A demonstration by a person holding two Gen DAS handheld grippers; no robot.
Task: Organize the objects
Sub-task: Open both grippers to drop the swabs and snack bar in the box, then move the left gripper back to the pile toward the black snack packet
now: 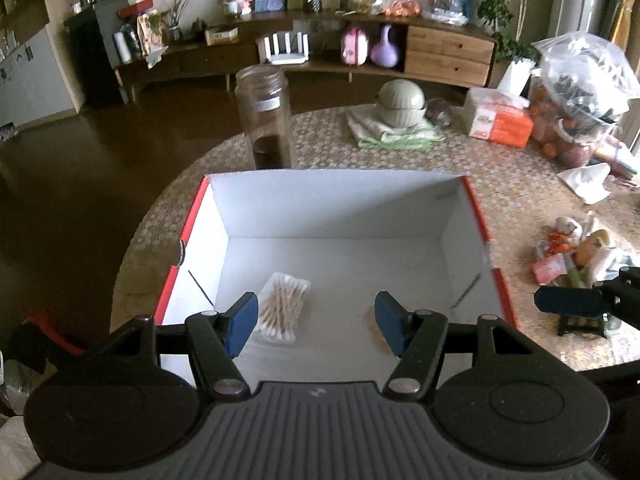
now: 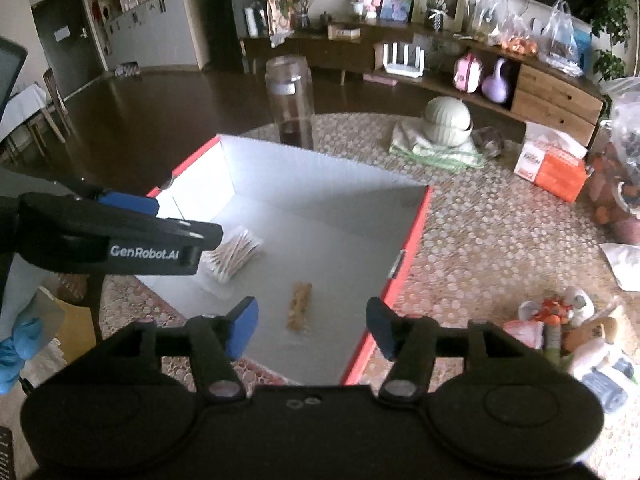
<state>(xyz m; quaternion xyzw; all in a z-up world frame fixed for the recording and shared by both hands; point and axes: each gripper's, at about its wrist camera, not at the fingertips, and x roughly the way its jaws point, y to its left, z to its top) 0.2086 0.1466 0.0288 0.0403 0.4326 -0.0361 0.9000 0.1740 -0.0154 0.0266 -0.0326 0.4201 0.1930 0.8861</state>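
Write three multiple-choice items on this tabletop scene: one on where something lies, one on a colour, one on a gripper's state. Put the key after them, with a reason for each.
1. Where does the pack of cotton swabs lie?
A. on the floor of the open box
B. inside the glass jar
C. on the folded cloth

2. What colour is the outside edge of the box?
A. green
B. red
C. black

3. How does the right gripper stand?
A. shut on the swabs
B. shut on the brown bar
C. open, holding nothing

Key:
1 A, the swabs rest on the white floor of the box, while the glass jar stands behind it.
2 B, a red rim runs along both side walls.
3 C, its blue pads stand apart and the brown bar lies loose on the box floor beyond them.
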